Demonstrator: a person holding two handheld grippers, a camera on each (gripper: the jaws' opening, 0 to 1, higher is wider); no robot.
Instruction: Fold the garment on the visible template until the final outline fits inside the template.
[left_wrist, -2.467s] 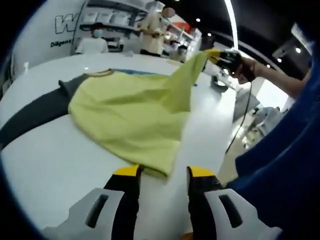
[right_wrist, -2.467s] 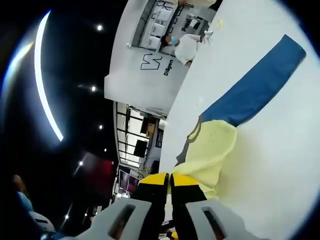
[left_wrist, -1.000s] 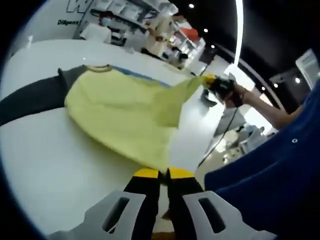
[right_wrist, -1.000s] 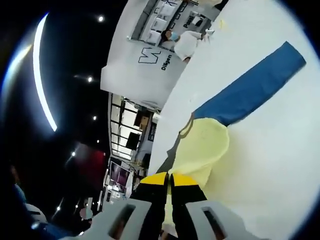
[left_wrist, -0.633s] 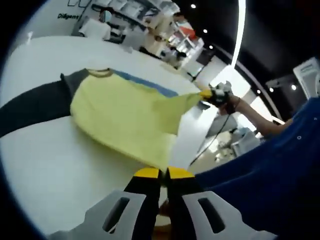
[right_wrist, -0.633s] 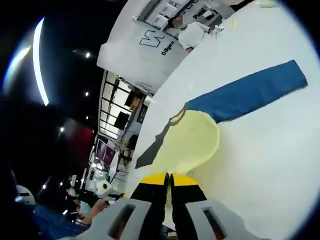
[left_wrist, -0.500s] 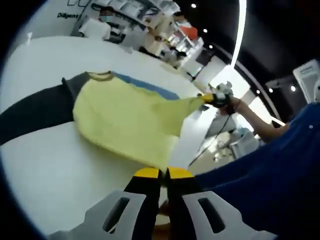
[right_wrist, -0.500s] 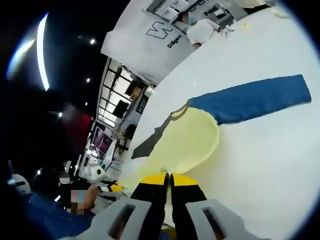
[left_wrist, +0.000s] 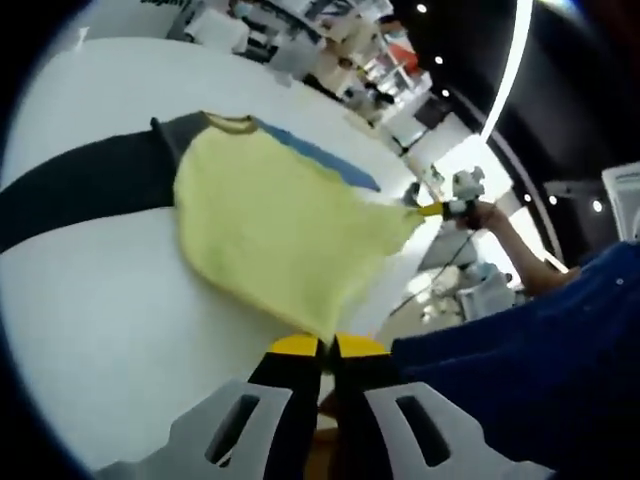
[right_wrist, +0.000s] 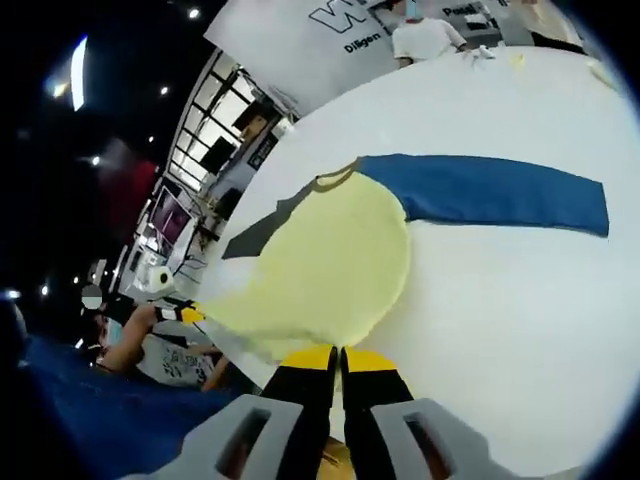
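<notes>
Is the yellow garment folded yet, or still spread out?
Spread, not folded. The yellow garment lies open on the white table, dark sleeve and blue sleeve stretched outward; both grippers pinch its bottom hem.

One yellow garment (left_wrist: 275, 235) with two long sleeves, one dark grey (left_wrist: 85, 185) and one blue (right_wrist: 490, 192), lies on one white table (right_wrist: 520, 310). Two grippers: left (left_wrist: 318, 347), right (right_wrist: 337, 355).

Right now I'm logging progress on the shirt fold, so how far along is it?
Early stage. Done: the yellow garment lies spread on the white table, blue sleeve and dark sleeve out to the sides. In hand: the left gripper and right gripper each pinch a hem corner, stretching it. Left: every fold; I can't make out a template.
</notes>
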